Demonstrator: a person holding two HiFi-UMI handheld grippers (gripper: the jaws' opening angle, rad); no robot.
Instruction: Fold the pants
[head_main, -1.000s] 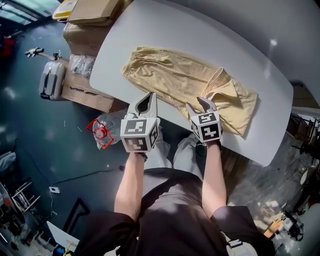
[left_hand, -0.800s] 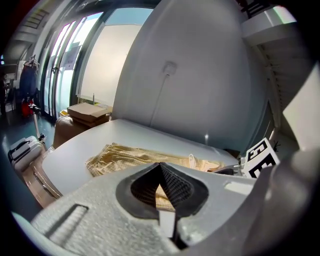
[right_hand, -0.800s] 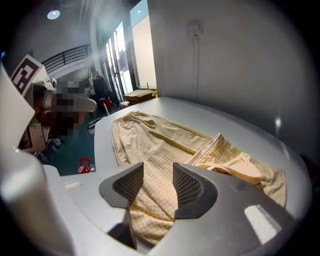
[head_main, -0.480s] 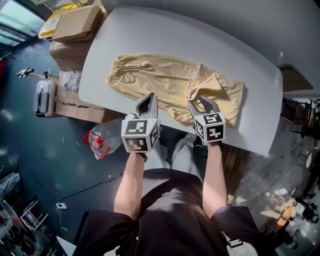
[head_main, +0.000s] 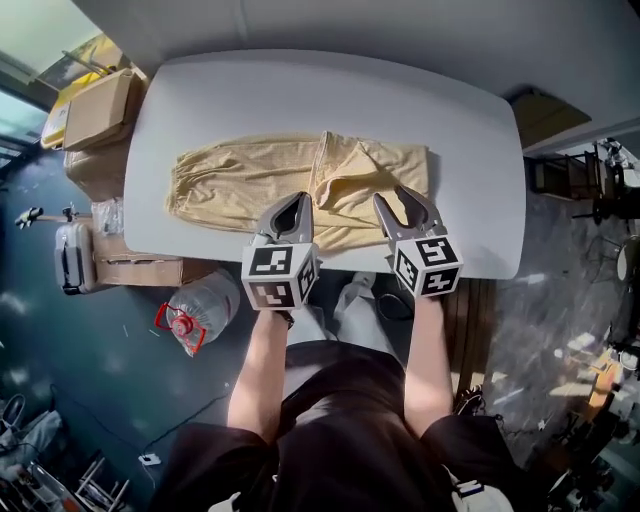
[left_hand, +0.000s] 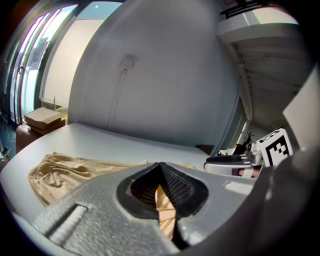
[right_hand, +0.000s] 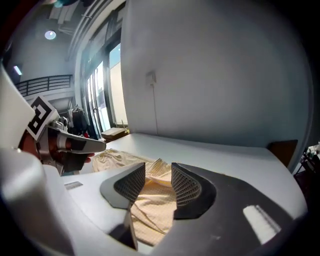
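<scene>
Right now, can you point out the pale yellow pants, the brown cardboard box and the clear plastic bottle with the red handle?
Pale yellow pants (head_main: 240, 185): head view, flat left part.
Brown cardboard box (head_main: 98, 105): head view, top face.
Clear plastic bottle (head_main: 205, 300): head view, clear body.

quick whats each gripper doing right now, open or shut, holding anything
Left hand-held gripper: shut, tips together over the pants, no cloth visibly pinched.
Right hand-held gripper: open, jaws apart above the pants, holding nothing.
</scene>
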